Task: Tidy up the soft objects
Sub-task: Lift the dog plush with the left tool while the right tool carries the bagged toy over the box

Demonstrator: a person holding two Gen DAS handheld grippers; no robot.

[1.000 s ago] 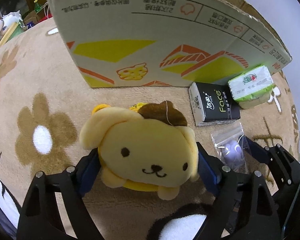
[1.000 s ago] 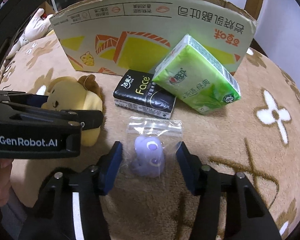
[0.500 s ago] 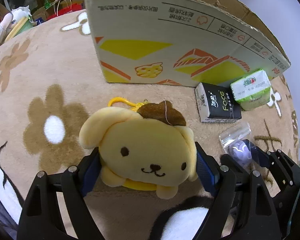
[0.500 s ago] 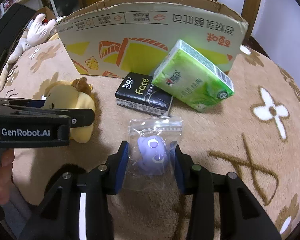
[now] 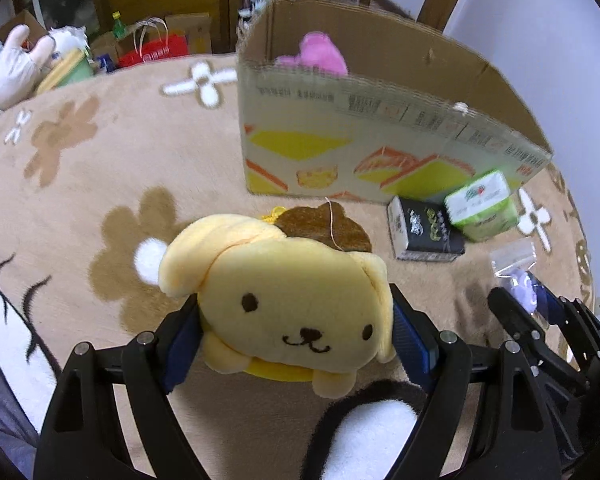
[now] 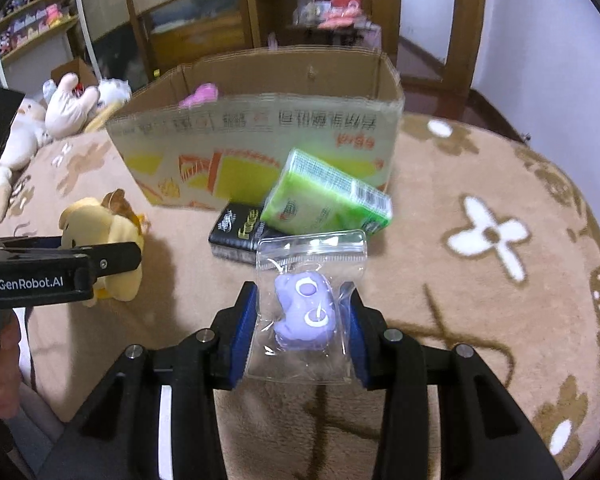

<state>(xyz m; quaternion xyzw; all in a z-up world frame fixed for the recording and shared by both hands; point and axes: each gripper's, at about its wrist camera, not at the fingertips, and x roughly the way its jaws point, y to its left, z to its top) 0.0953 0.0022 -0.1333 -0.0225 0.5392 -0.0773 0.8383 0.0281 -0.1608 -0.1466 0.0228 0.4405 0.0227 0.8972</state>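
Both held toys, yellow plush dog (image 5: 296,304) and bagged purple toy (image 6: 305,306), have risen off the blanket (image 6: 480,300).

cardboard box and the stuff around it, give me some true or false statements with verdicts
1. The left gripper is clamped on the yellow plush dog with a brown cap. True.
2. The open cardboard box with yellow and orange print is empty. False: a pink plush toy lies inside.
3. The right gripper holds a purple toy sealed in a clear zip bag. True.
4. The green tissue pack lies inside the box. False: it sits outside, tilted, partly resting on the black tissue pack.
5. The black pack stands on the flower-patterned beige blanket before the box. True.
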